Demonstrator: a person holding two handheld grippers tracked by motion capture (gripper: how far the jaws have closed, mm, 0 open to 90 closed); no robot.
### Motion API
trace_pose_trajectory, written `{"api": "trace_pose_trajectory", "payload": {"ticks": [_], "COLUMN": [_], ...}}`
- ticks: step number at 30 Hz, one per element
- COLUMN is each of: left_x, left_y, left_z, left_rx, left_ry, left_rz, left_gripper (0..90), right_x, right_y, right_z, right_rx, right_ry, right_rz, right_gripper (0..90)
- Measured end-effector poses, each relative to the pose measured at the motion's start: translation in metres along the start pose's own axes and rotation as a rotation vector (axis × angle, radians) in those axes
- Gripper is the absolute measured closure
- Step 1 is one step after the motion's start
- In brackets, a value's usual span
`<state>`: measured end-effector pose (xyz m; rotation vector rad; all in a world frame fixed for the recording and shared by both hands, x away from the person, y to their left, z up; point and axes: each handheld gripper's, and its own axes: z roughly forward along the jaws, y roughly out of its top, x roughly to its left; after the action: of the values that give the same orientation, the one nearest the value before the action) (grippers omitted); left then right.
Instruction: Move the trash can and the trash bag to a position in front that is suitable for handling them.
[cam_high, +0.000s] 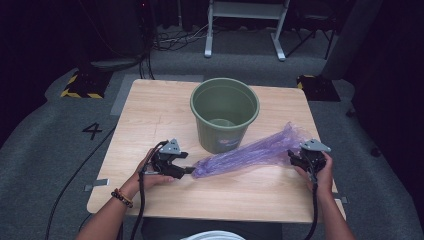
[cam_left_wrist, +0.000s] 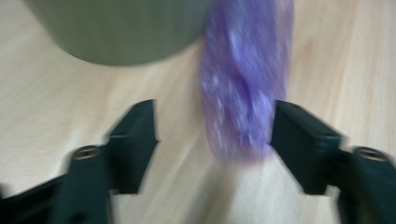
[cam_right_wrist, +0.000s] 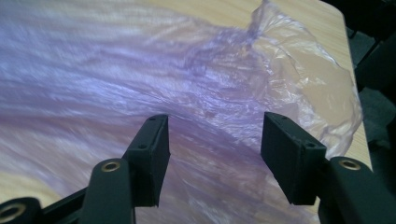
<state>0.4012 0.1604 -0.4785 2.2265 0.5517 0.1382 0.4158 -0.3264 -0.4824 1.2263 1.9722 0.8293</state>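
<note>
A purple plastic bag (cam_high: 250, 152) lies stretched across the wooden table (cam_high: 150, 115), just in front of the green bucket (cam_high: 224, 114). The left gripper (cam_high: 188, 170) sits at the bag's near-left end, jaws apart, 1 jaw beside the plastic. The right gripper (cam_high: 291, 157) hovers over the far-right end, jaws apart, nothing clamped.

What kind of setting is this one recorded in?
Probably a lab or recording studio: a lone wooden table on grey carpet, a floor number "4", hazard-striped stand bases and loose cables.
</note>
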Motion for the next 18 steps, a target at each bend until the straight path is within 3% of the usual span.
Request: {"api": "trace_pose_trajectory", "payload": {"ticks": [3,4,5,8,9,10,11,12,14,16,18], "left_x": [-0.003,-0.005,-0.005,-0.007,-0.007,-0.008,-0.008,-0.010,-0.013,-0.019,-0.024], "left_y": [-0.001,0.000,0.000,0.001,0.001,0.002,0.002,0.002,0.003,0.006,0.008], "left_z": [0.006,0.013,0.013,0.023,0.023,0.028,0.028,0.032,0.034,0.037,0.039], "left_rx": [0.020,0.041,0.041,0.049,0.049,0.047,0.047,0.046,0.046,0.047,0.058], "left_ry": [-0.015,-0.024,-0.024,-0.037,-0.037,-0.044,-0.044,-0.080,-0.077,-0.098,-0.100], "left_rz": [0.020,0.032,0.032,0.042,0.042,0.041,0.041,0.036,0.045,0.055,0.060], "left_gripper": [44.6,46.1,48.2,50.4,51.4,52.4,54.0,55.0,55.8,56.2,56.1], "right_x": [0.001,0.006,0.006,0.020,0.020,0.029,0.029,0.039,0.043,0.057,0.065], "right_y": [0.001,0.003,0.003,0.008,0.008,0.011,0.011,0.015,0.017,0.020,0.021], "right_z": [-0.004,-0.007,-0.007,-0.014,-0.014,-0.018,-0.018,-0.022,-0.024,-0.023,-0.018], "right_rx": [-0.027,-0.045,-0.045,-0.092,-0.092,-0.111,-0.111,-0.120,-0.121,-0.124,-0.107], "right_ry": [0.015,0.059,0.059,0.179,0.179,0.239,0.239,0.257,0.273,0.327,0.336], "right_rz": [0.007,0.010,0.010,0.017,0.017,0.027,0.027,0.021,0.027,0.020,0.011], "right_gripper": [42.9,39.6,39.6,33.0,33.0,31.0,31.0,30.1,29.5,27.7,26.3]}}
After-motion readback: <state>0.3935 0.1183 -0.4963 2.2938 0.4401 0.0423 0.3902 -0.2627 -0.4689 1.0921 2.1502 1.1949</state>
